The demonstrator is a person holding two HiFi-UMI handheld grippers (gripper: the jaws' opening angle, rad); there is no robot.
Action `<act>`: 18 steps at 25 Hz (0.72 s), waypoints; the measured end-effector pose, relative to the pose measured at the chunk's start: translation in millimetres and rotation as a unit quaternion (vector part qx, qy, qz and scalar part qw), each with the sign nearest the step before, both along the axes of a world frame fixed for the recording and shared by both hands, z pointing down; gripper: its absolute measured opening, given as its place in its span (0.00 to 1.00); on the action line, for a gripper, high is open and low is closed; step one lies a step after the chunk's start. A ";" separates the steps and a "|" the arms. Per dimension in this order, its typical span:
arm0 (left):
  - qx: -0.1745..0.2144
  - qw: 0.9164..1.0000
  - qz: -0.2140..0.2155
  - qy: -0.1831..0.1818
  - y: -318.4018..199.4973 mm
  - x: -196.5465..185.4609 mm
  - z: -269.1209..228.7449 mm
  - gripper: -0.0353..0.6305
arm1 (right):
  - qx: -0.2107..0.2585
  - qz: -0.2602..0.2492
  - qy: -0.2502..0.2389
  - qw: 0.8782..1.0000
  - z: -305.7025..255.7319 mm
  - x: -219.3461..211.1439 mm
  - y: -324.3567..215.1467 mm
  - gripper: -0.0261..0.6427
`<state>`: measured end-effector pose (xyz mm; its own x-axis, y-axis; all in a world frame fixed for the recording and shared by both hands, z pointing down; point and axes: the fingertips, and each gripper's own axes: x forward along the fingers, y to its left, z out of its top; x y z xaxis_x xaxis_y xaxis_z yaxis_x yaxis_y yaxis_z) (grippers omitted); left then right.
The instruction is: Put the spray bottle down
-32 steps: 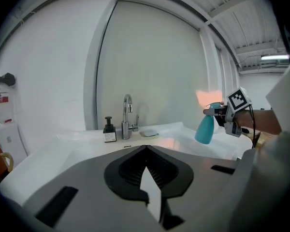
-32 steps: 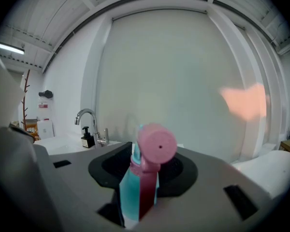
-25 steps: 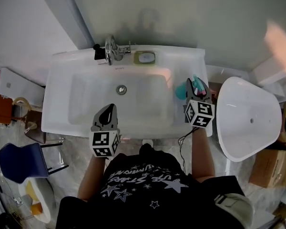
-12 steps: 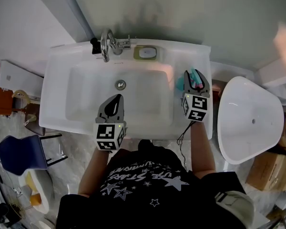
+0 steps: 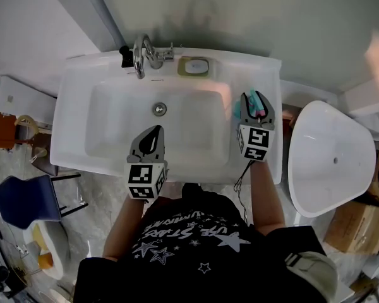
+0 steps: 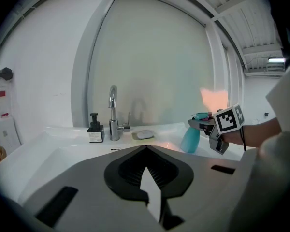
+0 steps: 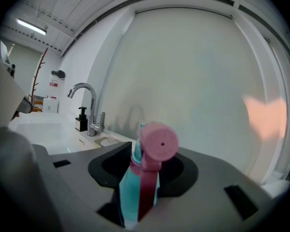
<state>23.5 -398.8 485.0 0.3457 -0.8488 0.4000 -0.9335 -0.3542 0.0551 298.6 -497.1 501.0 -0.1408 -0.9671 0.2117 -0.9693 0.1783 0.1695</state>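
A teal spray bottle with a pink head stands upright over the right ledge of the white sink. My right gripper is shut on its neck. In the right gripper view the bottle fills the gap between the jaws of the right gripper. In the left gripper view the bottle has its base at the ledge; I cannot tell whether it touches. My left gripper hangs over the basin's front, shut and holding nothing. In its own view the left gripper shows only a thin white sliver between its pads.
A chrome faucet, a black soap dispenser and a soap dish line the sink's back rim. The drain is mid-basin. A white fixture stands right of the sink. A blue chair stands at the left.
Both grippers have shifted a little farther over the sink and lower. The right one has rolled slightly, with the spray bottle still in its grip.
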 end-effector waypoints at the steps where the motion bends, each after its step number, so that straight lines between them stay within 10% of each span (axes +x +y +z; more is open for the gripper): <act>1: -0.001 1.000 0.001 0.000 0.3 0.2 1.1 0.08 | -0.002 0.002 -0.001 1.000 0.7 0.5 -0.8 0.28; 18: -0.008 1.000 0.010 0.007 2.8 -5.9 4.5 0.08 | -0.074 0.000 -0.032 0.997 19.3 -0.2 -4.5 0.40</act>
